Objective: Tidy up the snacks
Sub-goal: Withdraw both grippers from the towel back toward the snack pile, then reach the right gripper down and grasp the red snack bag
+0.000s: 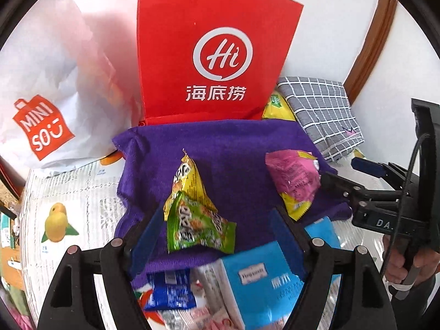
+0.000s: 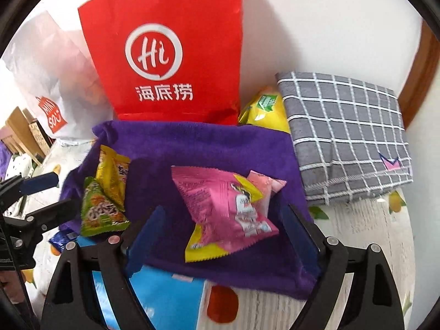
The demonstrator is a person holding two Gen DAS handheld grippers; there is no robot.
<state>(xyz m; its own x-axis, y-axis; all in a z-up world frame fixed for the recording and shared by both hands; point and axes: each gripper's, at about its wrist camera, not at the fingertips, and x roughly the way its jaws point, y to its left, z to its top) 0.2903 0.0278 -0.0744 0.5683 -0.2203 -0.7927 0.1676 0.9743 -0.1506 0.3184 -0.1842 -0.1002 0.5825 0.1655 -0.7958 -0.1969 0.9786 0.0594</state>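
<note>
Purple cloth (image 1: 233,148) on the table holds the snacks. Left gripper (image 1: 217,236) and right gripper (image 2: 220,231) both spread, empty. Green packet (image 1: 200,228) and pink packet (image 2: 225,206) look light, crinkly, slippery; pinch the sealed edge.

Red bag (image 1: 209,55) walls off back; grey cloth (image 2: 346,137) blocks right; purple cloth (image 1: 233,148) centre open between packets.

red paper bag (image 1: 211,52): upright against white wall (image 2: 330,27), white logo | white paper bag (image 1: 46,82): left of red bag, red-orange logo | grey checked cloth (image 2: 346,137): folded, right of red bag | tablecloth (image 1: 71,198): fruit print | wooden door frame (image 1: 371,44): far right
</note>
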